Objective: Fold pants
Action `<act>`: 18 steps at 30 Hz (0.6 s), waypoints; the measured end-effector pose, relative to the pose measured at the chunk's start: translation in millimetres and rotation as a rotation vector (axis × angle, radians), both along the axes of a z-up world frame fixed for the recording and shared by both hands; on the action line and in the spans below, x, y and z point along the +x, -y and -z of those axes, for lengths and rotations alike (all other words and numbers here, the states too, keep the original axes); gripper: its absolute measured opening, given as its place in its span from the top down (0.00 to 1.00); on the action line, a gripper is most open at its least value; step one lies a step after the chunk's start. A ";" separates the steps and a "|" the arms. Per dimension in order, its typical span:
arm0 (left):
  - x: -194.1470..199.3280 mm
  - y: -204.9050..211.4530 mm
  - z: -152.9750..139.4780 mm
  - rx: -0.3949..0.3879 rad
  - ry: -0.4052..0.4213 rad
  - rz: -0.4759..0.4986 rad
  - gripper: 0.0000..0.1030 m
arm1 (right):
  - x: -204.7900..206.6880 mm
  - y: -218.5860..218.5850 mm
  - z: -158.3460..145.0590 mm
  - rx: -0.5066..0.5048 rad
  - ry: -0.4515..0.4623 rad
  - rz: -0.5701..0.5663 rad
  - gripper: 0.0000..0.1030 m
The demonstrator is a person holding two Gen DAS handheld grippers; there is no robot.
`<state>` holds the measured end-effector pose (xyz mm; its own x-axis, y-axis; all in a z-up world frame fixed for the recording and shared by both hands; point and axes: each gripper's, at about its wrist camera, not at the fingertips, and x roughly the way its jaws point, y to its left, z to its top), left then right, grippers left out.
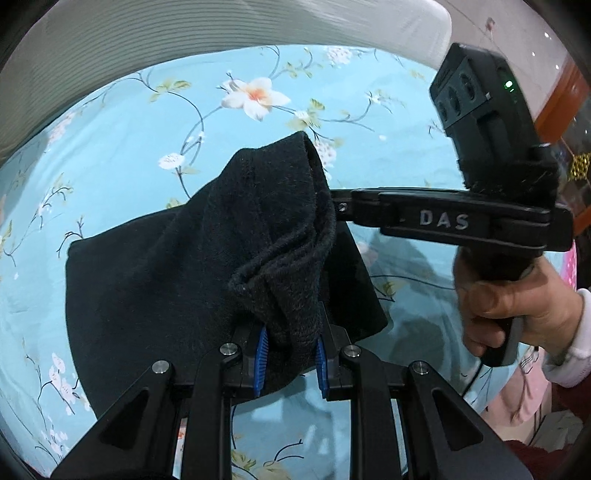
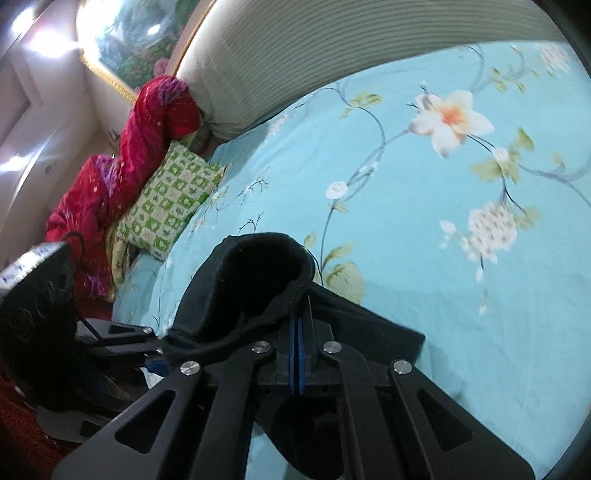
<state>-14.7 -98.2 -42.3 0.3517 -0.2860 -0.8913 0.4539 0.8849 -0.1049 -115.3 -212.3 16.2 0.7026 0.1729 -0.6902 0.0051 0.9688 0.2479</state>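
My left gripper (image 1: 290,354) clamps a thick bunch of the black pants (image 1: 207,266), lifting that end off the blue floral bedsheet (image 1: 122,122) so it can fold over the part lying flat. My right gripper (image 2: 298,332) pinches a thinner edge of the same pair (the hem, I think; blurred). Two grippers, one garment.

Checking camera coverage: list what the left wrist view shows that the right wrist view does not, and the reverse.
Only the left wrist view: the person's hand holding the right gripper from the side. Only the right wrist view: a green checked pillow, red bedding, a framed picture. Both: black pants clamped over the floral sheet, and the headboard.
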 end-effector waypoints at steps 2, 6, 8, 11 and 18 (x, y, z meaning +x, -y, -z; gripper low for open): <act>1.0 4.3 3.3 0.010 -0.003 0.005 0.78 | -5.8 3.3 0.1 0.014 -0.002 0.027 0.98; 4.1 3.7 4.9 -0.010 -0.026 0.018 0.75 | -21.8 7.4 -3.1 0.058 0.014 0.086 0.98; 4.4 1.2 4.8 -0.048 -0.064 0.034 0.67 | -28.0 8.8 -4.5 0.077 0.014 0.122 0.98; 1.4 -3.3 3.5 -0.076 -0.095 0.048 0.64 | -35.5 11.9 -6.5 0.117 0.021 0.179 0.94; -1.9 -28.3 -13.4 -0.133 -0.103 0.023 0.50 | -53.7 5.9 -16.0 0.177 0.085 0.235 0.36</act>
